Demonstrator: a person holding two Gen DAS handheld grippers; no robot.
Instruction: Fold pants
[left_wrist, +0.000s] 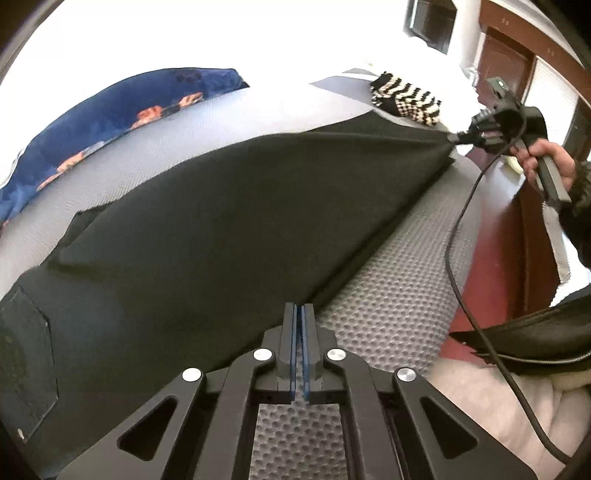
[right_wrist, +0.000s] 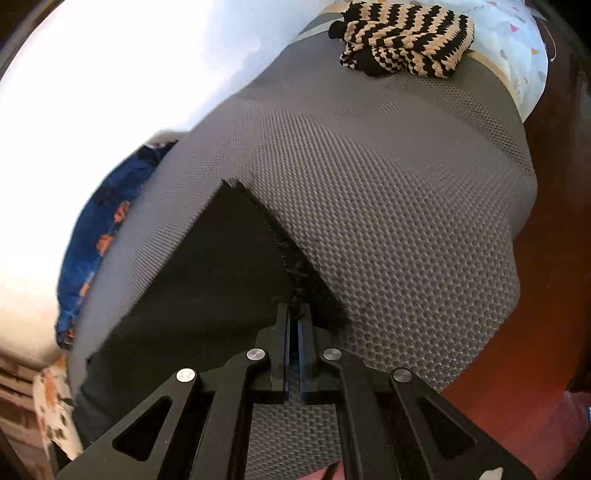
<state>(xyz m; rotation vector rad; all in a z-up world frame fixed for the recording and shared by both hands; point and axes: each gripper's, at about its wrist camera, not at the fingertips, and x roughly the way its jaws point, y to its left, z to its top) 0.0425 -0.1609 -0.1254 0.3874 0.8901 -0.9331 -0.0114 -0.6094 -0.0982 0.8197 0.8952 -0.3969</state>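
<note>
The black pants (left_wrist: 221, 206) are being held stretched over the grey mesh mat (left_wrist: 399, 288), clamped by the left gripper (left_wrist: 299, 314) and right gripper (right_wrist: 295, 321). No legible writing is being shown.

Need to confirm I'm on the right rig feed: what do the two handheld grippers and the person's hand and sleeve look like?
Both the left gripper and the right gripper are matte black linkages with silver round pivot pins and blue finger pads. A black cable trails from the right one, which carries a small green light. The right hand is bare, its sleeve black.
</note>
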